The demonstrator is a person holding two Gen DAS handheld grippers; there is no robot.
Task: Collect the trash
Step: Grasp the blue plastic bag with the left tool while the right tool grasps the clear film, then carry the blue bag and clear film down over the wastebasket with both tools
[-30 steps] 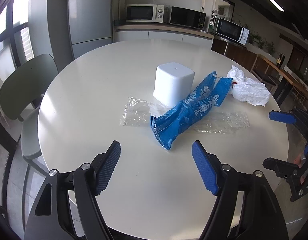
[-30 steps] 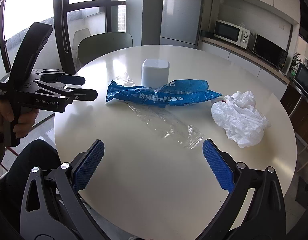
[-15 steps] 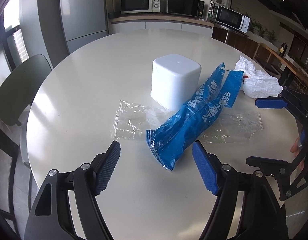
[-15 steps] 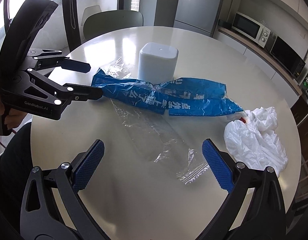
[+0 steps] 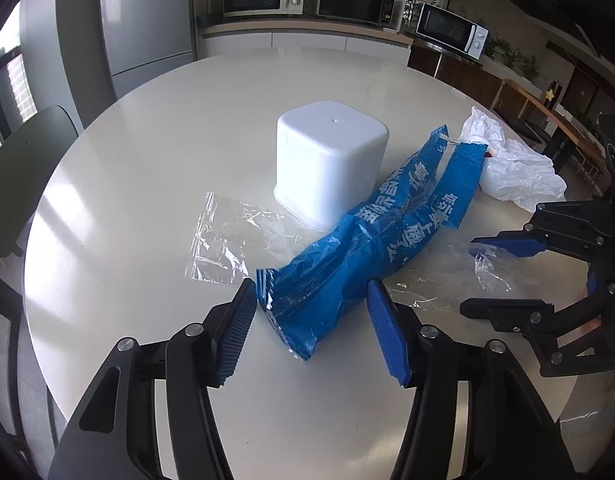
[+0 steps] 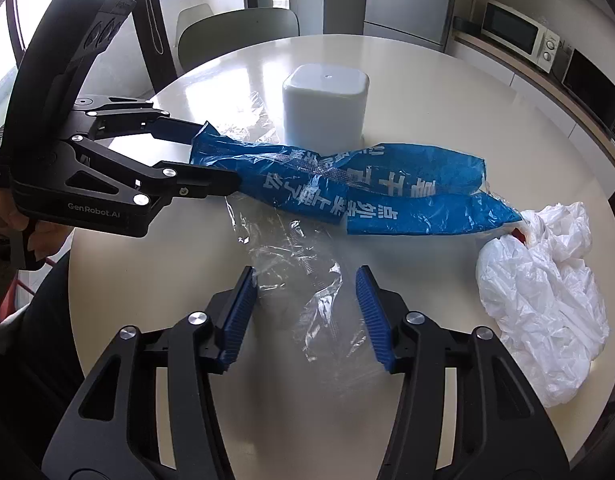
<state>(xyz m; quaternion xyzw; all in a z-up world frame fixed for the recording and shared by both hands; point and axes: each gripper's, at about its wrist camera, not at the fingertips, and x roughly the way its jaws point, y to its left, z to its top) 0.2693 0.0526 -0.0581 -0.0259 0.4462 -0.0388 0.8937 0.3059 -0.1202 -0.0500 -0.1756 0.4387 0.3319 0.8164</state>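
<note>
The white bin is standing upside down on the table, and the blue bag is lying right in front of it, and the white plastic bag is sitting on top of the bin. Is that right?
Almost. The white plastic bag isn't on the white bin; it lies on the table, off to one side by the blue bag's far end. The right wrist view shows it. The rest is right.

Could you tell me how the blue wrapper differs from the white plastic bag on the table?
The blue wrapper is printed and stretched out long; the white plastic bag is plain and crumpled into a heap. The wrapper's end sits between the left hand-held gripper fingers; the bag is ungripped. Both are thin plastic trash.
</note>
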